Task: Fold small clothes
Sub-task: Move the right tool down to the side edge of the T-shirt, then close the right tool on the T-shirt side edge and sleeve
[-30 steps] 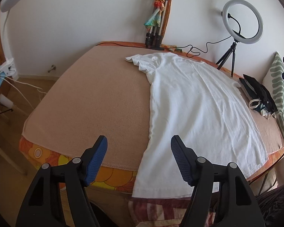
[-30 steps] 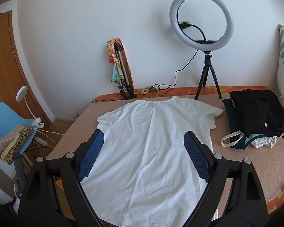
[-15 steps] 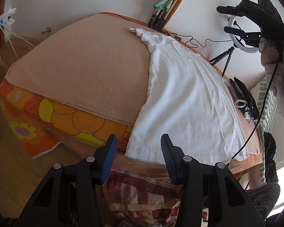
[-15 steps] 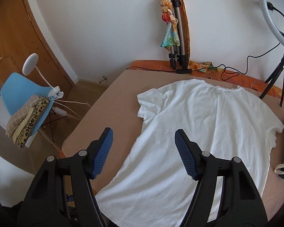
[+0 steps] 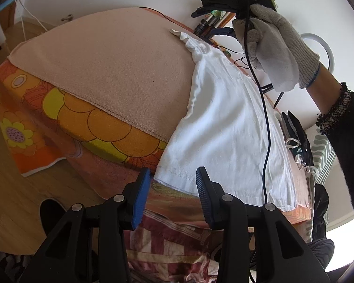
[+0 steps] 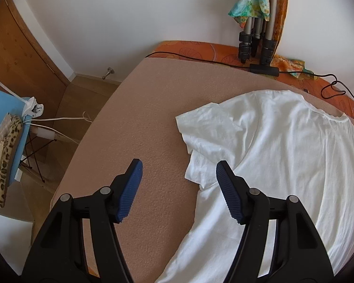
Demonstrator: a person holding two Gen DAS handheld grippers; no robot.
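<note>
**Both claws released, lined up on the shirt's left edge**

The white cotton T-shirt (image 5: 226, 127) lies flat on the bed's peach fleece blanket (image 5: 111, 70), long axis running from the near hem to the collar at the far wall. Its hem overhangs the near edge of the bed.

The left claw (image 5: 173, 197) is released, jaws apart, just short of the hem's left corner, which lies straight ahead between the jaws. It is the nearer one to the hem.

The right claw (image 6: 179, 189) is released, empty, poised over the short sleeve (image 6: 200, 141); the sleeve's lower corner lies just ahead and right of centre.

Bare blanket left of the shirt gives open room. My judgement: a lengthwise fold rightward is feasible. The dark clothes pile (image 5: 295, 134) sits close beside the shirt's right edge.
</note>
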